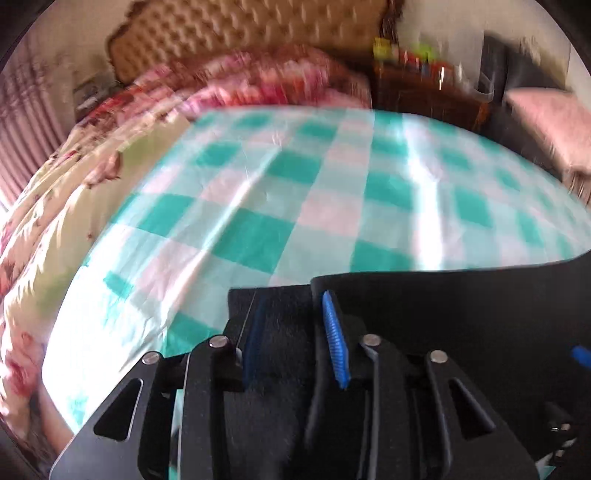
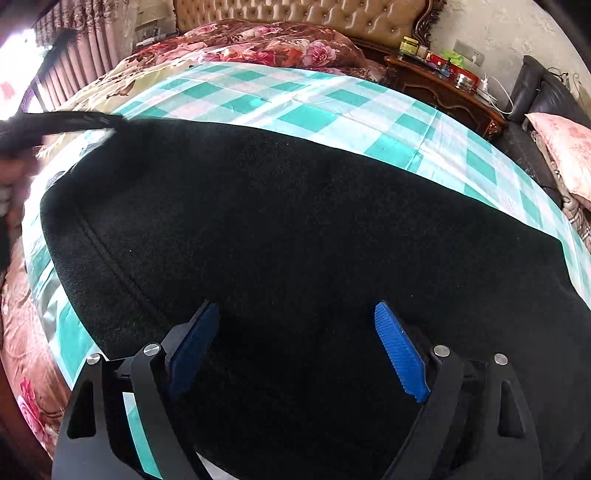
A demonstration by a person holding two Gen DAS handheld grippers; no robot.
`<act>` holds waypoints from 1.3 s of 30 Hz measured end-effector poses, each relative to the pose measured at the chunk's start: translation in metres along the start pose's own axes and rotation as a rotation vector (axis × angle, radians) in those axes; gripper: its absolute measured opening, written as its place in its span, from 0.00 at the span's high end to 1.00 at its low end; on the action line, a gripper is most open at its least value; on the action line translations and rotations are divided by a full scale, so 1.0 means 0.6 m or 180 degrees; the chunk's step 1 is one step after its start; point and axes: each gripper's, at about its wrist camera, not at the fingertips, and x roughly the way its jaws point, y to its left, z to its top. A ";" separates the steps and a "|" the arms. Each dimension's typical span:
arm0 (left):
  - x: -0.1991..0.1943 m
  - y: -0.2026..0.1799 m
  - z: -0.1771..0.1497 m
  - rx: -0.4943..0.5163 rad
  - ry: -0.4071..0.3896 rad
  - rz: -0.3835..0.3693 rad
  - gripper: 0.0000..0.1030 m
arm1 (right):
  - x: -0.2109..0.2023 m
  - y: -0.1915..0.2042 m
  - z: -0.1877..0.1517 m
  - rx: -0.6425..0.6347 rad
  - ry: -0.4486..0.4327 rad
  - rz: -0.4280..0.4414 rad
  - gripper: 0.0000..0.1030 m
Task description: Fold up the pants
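Observation:
The black pants (image 2: pixel 277 206) lie spread wide across a teal-and-white checked sheet (image 2: pixel 332 103) on the bed, with a seam running down their left part. My right gripper (image 2: pixel 295 306) hovers over their near part, open wide, with nothing pinched between the blue pads. In the blurred left wrist view the pants (image 1: pixel 461 314) fill the lower right. My left gripper (image 1: pixel 293 299) stands at their left edge with a clear gap between its pads; black cloth shows behind the gap and is not pinched. A dark blurred shape (image 2: pixel 55 122) reaches in from the far left of the right wrist view.
A floral quilt (image 2: pixel 258 44) is bunched at the bed's head and left side, below a tufted headboard (image 2: pixel 314 14). A wooden nightstand (image 2: pixel 443 88) with jars stands at the right, then a dark sofa with a pink pillow (image 2: pixel 565 147). Curtains (image 2: pixel 74 62) hang at left.

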 end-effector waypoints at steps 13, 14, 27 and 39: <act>-0.183 0.102 -0.189 -0.1434 -0.0680 -0.0528 0.48 | -0.089 0.031 -0.093 -0.0418 -0.0238 0.0632 0.28; -0.186 0.110 -0.208 -0.1559 -0.0653 -0.0630 0.56 | -0.082 0.038 -0.096 -0.0448 -0.0222 0.0555 0.34; -0.204 0.036 -0.211 -0.1273 -0.0767 -0.0527 0.60 | -0.111 0.003 -0.082 0.0033 -0.0247 0.1510 0.64; -0.128 0.016 -0.219 -0.1068 -0.0320 -0.0504 0.90 | -0.058 0.046 -0.058 -0.0110 -0.0254 0.0630 0.56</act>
